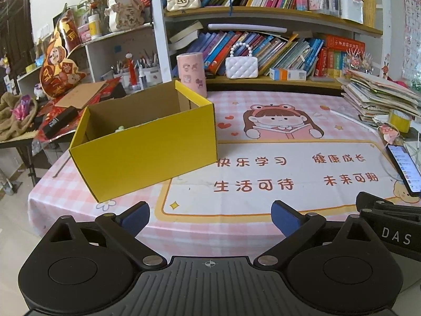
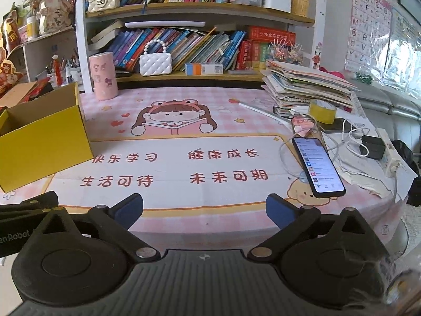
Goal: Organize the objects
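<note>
An open yellow cardboard box (image 1: pixel 147 150) stands on the left of the pink cartoon table mat (image 1: pixel 263 184); a small pale green thing (image 1: pixel 119 129) peeks over its rim, the rest of the inside is hidden. The box also shows at the left of the right wrist view (image 2: pixel 44 142). My left gripper (image 1: pixel 210 217) is open and empty, held at the table's near edge, right of the box. My right gripper (image 2: pixel 204 209) is open and empty at the near edge over the mat (image 2: pixel 184 168). The body of the right gripper shows at the left view's right edge.
A lit phone (image 2: pixel 318 167) lies at the right with cables and a power strip (image 2: pixel 386 155). A yellow tape roll (image 2: pixel 322 110) and a paper stack (image 2: pixel 307 87) sit at the back right. A pink cylinder (image 2: pixel 103 76) and white purse (image 2: pixel 155 60) stand by the bookshelf.
</note>
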Demonstrator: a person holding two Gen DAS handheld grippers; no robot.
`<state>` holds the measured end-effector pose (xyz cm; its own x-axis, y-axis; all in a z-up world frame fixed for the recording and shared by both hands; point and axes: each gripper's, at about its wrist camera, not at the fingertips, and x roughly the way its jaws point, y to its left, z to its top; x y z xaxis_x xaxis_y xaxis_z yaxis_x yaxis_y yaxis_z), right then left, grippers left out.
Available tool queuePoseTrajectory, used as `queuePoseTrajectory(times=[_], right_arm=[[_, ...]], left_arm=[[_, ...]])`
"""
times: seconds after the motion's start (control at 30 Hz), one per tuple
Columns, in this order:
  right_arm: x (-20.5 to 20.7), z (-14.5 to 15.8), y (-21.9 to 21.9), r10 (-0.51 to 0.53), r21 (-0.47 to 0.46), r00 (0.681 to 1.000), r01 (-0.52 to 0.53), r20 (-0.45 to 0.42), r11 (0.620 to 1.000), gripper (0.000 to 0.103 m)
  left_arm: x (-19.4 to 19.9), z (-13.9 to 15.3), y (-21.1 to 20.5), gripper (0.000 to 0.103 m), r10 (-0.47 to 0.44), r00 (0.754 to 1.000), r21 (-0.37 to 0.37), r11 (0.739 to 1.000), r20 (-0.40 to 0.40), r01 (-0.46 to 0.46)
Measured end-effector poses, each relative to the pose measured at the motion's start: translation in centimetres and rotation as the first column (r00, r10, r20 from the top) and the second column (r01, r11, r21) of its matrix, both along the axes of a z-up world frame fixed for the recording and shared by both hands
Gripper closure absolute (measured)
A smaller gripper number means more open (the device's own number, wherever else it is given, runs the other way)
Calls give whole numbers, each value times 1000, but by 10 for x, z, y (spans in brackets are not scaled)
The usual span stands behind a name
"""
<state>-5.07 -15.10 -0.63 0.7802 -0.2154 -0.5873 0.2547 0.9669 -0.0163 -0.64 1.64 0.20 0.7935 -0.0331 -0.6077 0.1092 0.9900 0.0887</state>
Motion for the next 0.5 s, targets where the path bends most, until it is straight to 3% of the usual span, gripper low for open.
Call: queuePoseTrajectory(times=[0.5], right_arm=[[0, -1, -1, -4, -9, 1000, 4, -7, 1000, 0]], left_arm=[[-1, -2, 2, 1, 17, 1000, 12, 1000, -16, -17]])
